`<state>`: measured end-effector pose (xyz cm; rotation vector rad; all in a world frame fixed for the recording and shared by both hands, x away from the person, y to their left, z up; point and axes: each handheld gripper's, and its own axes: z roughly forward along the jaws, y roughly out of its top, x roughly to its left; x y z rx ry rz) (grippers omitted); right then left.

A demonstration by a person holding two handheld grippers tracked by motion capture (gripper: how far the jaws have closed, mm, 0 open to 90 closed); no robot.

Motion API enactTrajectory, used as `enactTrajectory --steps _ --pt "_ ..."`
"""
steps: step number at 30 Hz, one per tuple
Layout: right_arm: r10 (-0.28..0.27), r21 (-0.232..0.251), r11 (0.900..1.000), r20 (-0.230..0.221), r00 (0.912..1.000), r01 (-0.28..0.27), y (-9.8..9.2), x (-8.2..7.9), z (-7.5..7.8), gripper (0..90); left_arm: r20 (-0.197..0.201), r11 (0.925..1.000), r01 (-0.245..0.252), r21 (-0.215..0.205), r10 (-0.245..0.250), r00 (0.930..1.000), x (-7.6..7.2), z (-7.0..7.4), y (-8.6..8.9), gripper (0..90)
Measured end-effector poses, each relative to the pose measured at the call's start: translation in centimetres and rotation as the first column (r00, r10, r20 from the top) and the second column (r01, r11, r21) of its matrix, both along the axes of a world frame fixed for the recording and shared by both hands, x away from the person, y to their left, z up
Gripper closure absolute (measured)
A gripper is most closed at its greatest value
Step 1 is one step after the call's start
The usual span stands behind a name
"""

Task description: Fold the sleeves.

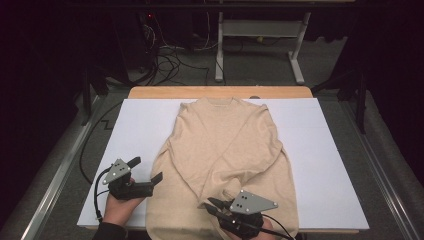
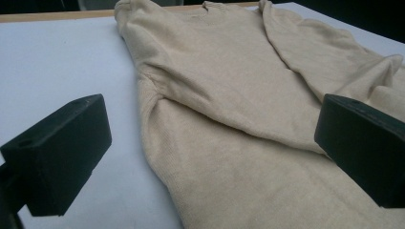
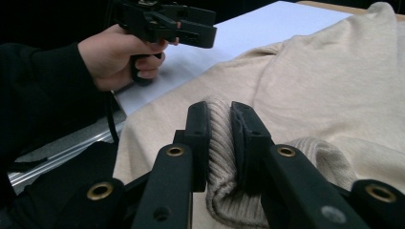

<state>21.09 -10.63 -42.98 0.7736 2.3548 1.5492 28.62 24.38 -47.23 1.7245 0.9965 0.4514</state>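
Note:
A beige sweater (image 1: pixel 225 145) lies flat on a white board (image 1: pixel 325 150), neck at the far side, both sleeves folded across its body. My right gripper (image 1: pixel 209 203) is at the near hem, shut on the ribbed cuff (image 3: pixel 220 143) of a sleeve; the knit bulges between its pads in the right gripper view (image 3: pixel 220 112). My left gripper (image 1: pixel 148 169) hovers by the sweater's near left edge, open, its jaws wide apart with nothing between them. In the left gripper view (image 2: pixel 210 143) the sweater (image 2: pixel 229 95) spreads out ahead, with the armpit seam near the middle.
The board rests on a wooden table (image 1: pixel 220 92). A metal rail (image 1: pixel 55 175) runs along the left side. Beyond the table are floor cables (image 1: pixel 170 60) and a white table frame (image 1: pixel 295 55). Bare board lies on both sides of the sweater.

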Motion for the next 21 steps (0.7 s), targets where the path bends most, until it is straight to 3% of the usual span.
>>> enactTrajectory --steps 17,21 --pt "0.091 -0.016 0.996 0.014 0.9957 -0.091 3.1 -1.2 0.6 79.6 -0.001 1.0 -0.002 -0.003 0.002 1.0 0.0 0.0 0.1 0.0" --pt "0.108 -0.016 0.994 0.013 0.994 -0.108 3.4 -1.3 0.6 74.4 0.0 1.0 -0.002 -0.003 0.002 1.0 0.0 0.0 0.1 0.0"
